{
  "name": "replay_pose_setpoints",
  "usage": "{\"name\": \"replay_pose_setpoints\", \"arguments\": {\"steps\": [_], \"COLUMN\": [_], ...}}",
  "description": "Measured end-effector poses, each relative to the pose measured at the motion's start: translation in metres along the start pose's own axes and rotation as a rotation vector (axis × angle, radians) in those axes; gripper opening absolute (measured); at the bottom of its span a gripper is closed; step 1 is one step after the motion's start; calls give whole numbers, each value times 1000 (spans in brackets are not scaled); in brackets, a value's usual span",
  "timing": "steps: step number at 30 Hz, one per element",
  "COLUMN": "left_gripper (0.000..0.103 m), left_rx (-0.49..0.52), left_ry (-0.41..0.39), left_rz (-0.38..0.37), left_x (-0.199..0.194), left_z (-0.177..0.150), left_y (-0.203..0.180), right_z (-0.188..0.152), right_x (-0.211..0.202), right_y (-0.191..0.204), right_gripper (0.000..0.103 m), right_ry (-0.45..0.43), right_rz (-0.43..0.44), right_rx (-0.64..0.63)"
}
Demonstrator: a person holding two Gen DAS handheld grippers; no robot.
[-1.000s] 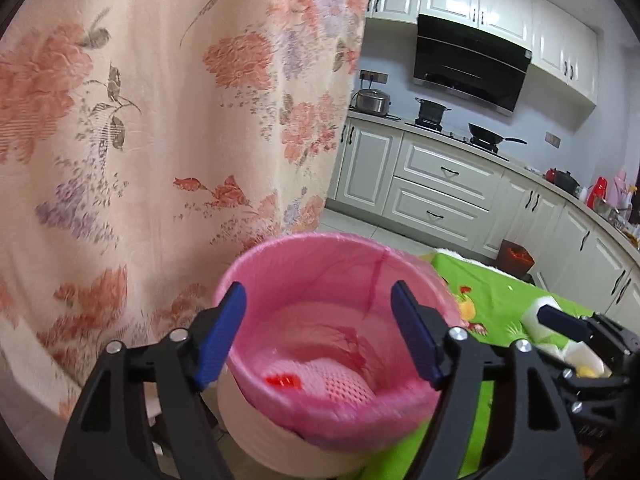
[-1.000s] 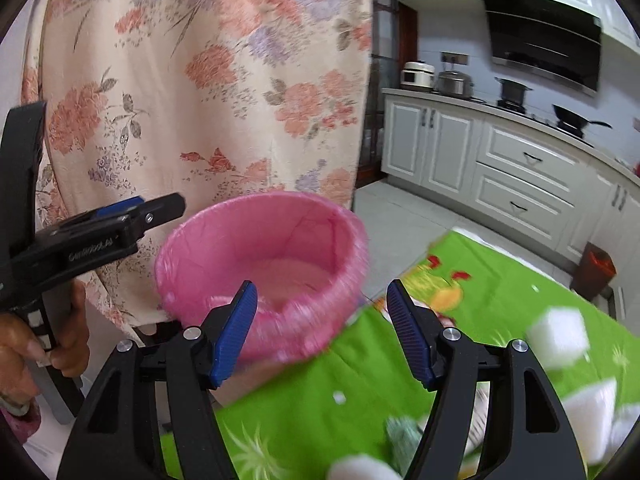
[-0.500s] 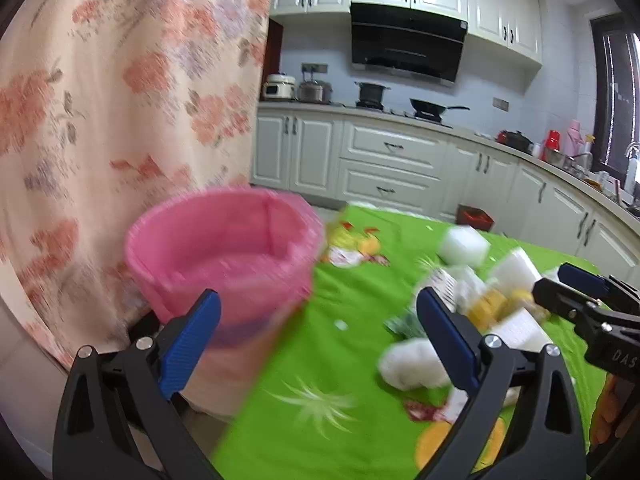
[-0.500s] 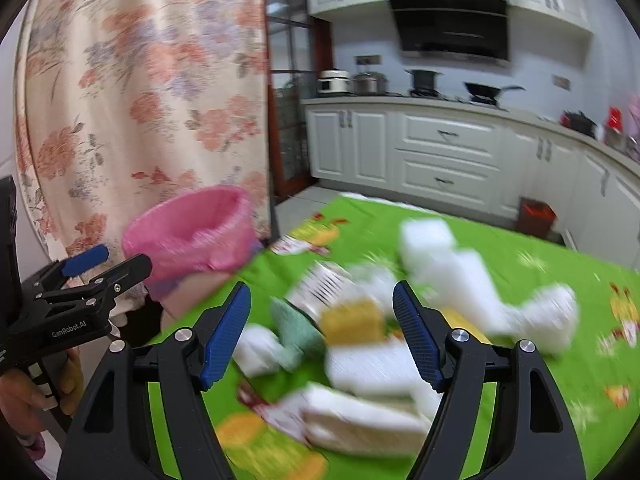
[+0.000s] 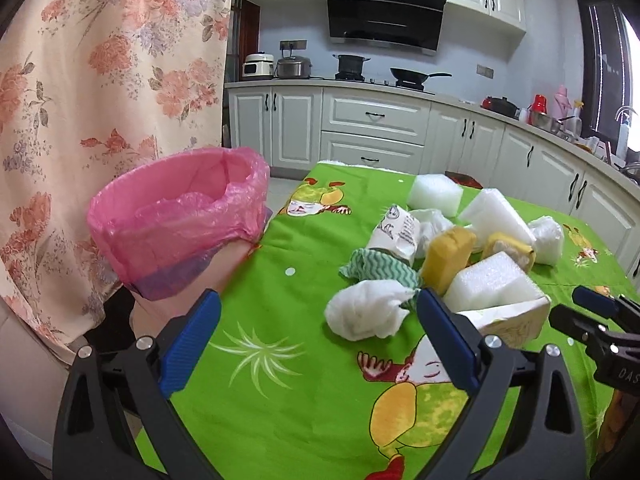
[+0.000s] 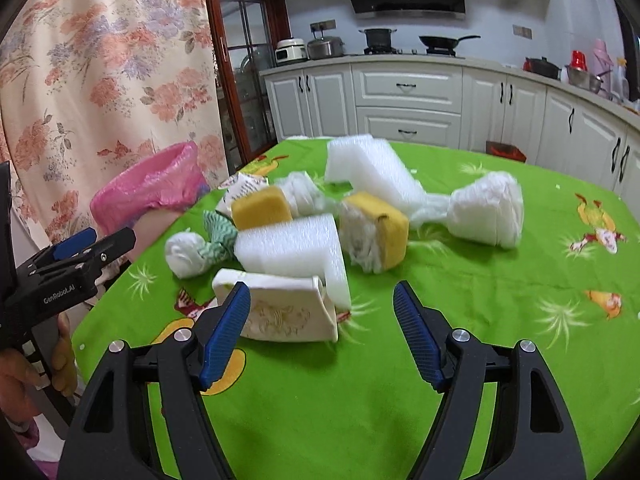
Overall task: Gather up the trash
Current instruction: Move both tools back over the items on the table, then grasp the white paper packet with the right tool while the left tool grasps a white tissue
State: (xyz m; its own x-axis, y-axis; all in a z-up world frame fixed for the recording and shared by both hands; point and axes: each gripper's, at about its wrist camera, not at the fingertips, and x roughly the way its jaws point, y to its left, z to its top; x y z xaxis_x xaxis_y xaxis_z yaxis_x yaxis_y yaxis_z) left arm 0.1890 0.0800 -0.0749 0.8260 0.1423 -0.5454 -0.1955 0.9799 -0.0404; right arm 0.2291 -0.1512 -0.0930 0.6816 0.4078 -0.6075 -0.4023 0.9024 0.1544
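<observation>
Left gripper [image 5: 316, 344]: we hold it spread wide with nothing between the blue pads, low over the green tablecloth [image 5: 280, 392].
Just ahead of it: a crumpled white tissue wad [image 5: 366, 312] sits at about 12 o'clock, near the right pad, with a green striped cloth [image 5: 378, 268] touching it from behind.
Right gripper [image 6: 322, 332]: released as well — fingers apart and empty, hovering over the cloth.
Just ahead of it: a cream carton [image 6: 280, 308] lies tipped on its side at roughly 11 o'clock, close to the left pad; a white foam block [image 6: 296, 248] rests against its far edge.
Trash pile: behind these lie two yellow sponges [image 6: 262, 208], more white foam, a printed paper wrapper [image 5: 396, 232] and a bunched white bag [image 6: 488, 210], all crowded together, many touching.
Bin: the pink-lined bin [image 5: 180, 216] stands off the table's left edge, at 10 o'clock from the left gripper, mouth open.
Step in hand: we judge this the approach to a fresh pick — both grippers face the pile, neither touching any item.
Next move: we expect the left one to advance and close on the tissue wad, or the right on the carton. The wad is soft and should compress; the carton is broad, so the fingers need to straddle its thin edge. Neighbours may drag along.
</observation>
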Motion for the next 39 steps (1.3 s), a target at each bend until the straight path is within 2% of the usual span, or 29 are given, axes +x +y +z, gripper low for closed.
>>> {"name": "replay_pose_setpoints", "arguments": {"steps": [10,16,26,32,39], "left_gripper": [95,95,95,95,95], "left_rx": [13,6,-23,-20,3], "left_ry": [4,14,11,18,19], "left_rz": [22,23,53,48,40], "left_x": [10,13,12,10,12], "left_z": [-5,-7,-9,-12,-12], "left_y": [-4,-1,11,11,5], "right_z": [-6,-9,-14,-12,-9], "right_x": [15,20,7,4,27], "right_y": [6,15,39,34,37], "right_gripper": [70,70,55,55,52], "right_ry": [32,58,69,48,101], "right_rz": [33,84,187,133,140], "right_rx": [-3,-32,-107,-116,-159]}}
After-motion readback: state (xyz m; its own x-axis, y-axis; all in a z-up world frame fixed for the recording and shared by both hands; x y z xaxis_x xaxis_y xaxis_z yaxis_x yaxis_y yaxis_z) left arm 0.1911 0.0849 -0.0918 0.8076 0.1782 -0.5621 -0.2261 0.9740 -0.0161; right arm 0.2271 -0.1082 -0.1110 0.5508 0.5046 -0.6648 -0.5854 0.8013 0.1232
